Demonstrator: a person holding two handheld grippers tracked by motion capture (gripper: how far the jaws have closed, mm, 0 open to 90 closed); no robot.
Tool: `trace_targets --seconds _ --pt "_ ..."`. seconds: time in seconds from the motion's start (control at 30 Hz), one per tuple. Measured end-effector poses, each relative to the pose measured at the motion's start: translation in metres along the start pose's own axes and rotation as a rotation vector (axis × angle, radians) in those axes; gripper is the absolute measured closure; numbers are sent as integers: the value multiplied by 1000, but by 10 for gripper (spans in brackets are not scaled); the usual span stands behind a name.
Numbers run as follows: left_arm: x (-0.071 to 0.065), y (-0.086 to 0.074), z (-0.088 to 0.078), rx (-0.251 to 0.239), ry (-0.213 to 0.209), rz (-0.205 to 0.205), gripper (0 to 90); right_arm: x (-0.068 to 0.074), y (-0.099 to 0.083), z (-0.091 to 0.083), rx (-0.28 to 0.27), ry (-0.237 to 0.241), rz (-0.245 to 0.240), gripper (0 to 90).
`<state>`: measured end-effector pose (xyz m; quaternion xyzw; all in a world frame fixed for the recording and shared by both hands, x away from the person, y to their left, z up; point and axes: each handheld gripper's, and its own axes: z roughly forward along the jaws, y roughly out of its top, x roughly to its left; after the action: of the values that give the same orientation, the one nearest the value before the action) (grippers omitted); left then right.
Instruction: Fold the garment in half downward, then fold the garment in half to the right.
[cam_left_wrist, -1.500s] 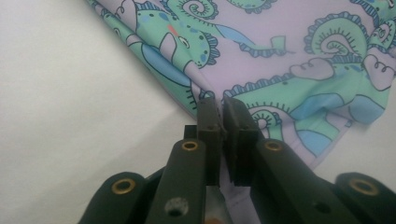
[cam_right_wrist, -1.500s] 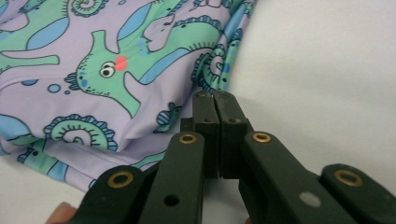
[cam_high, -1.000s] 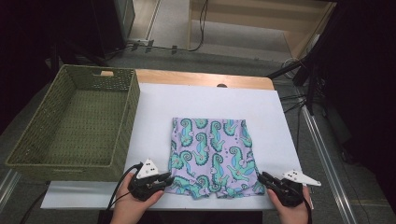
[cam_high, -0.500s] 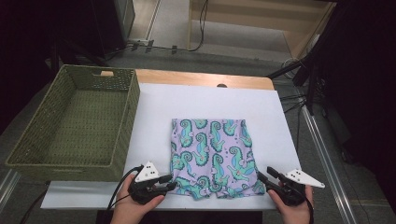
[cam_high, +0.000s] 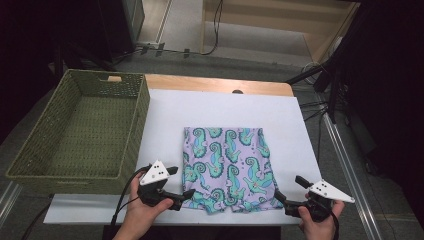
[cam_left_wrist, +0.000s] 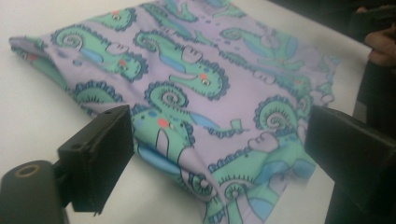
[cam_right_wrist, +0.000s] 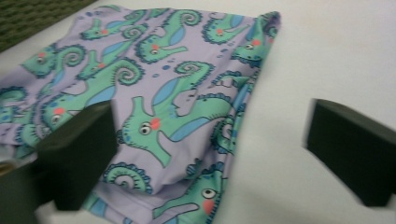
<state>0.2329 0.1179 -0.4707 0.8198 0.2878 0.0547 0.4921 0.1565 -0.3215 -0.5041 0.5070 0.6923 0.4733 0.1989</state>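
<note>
Wicker basket (cam_high: 75, 130) at table's (cam_high: 210, 105) left edge, empty. Folded seahorse-print shorts (cam_high: 227, 167) flat near front edge, centre. L gripper (cam_high: 175, 192) & R gripper (cam_high: 287, 200) at its front corners, jaws just opened, gripping nothing. Fold looks done; transfer to basket probably left.

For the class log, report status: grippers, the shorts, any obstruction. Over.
Left gripper and right gripper: fingers just opened, nothing held. Shorts folded flat on the white table, both grippers at their near edge. Basket sits left, nothing in the way.
</note>
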Motion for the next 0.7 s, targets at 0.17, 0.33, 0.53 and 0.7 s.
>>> trace_targets --seconds 0.17,0.33,0.53,0.7 --pt "9 11 3 -7 10 4 0 0 -1 -2 -5 -40 -1 0" --pt "20 21 12 29 51 -5 0 0 -2 -2 -15 -24 -4 0" --pt "35 37 23 51 87 -24 72 2 -3 -1 -12 -17 -17 0" --pt "47 48 35 62 142 -53 306 1 -3 -1 -12 -13 -14 0"
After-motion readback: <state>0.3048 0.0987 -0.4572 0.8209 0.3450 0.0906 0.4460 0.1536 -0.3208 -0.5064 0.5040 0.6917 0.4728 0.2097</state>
